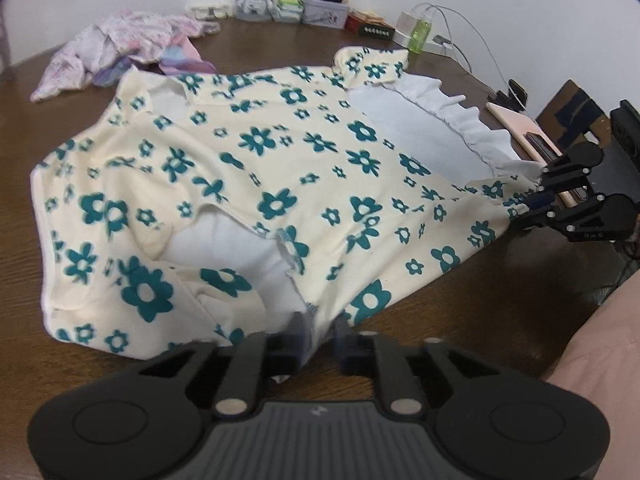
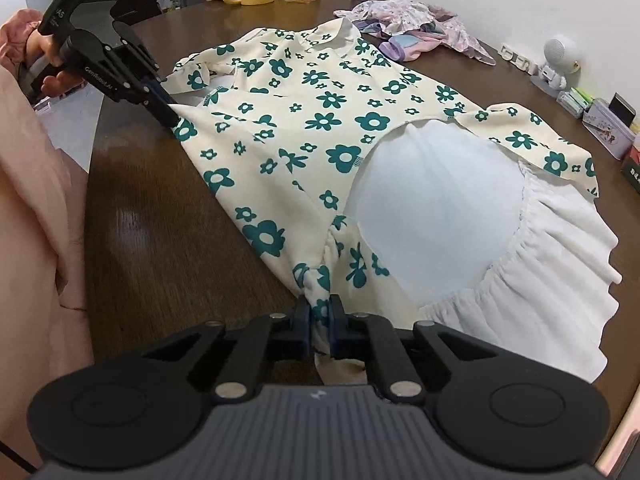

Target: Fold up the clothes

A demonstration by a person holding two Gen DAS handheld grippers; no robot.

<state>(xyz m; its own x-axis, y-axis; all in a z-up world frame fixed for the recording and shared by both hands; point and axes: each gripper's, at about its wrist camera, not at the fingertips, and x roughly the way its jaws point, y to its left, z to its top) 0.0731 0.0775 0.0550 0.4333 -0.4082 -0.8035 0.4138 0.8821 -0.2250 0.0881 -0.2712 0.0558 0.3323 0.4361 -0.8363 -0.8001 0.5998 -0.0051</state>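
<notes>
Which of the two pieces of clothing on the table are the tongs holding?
The cream dress with green flowers, spread flat; both tongs pinch its edge. The crumpled pink and purple garment lies untouched behind it.

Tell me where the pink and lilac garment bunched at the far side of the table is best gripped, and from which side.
Grip the pink and lilac garment by a raised fold at its top, coming from above. It lies crumpled in a heap on the table, with no flat hem or corner clearly showing. The near side is probably the freer approach, since small items stand behind it.
</notes>
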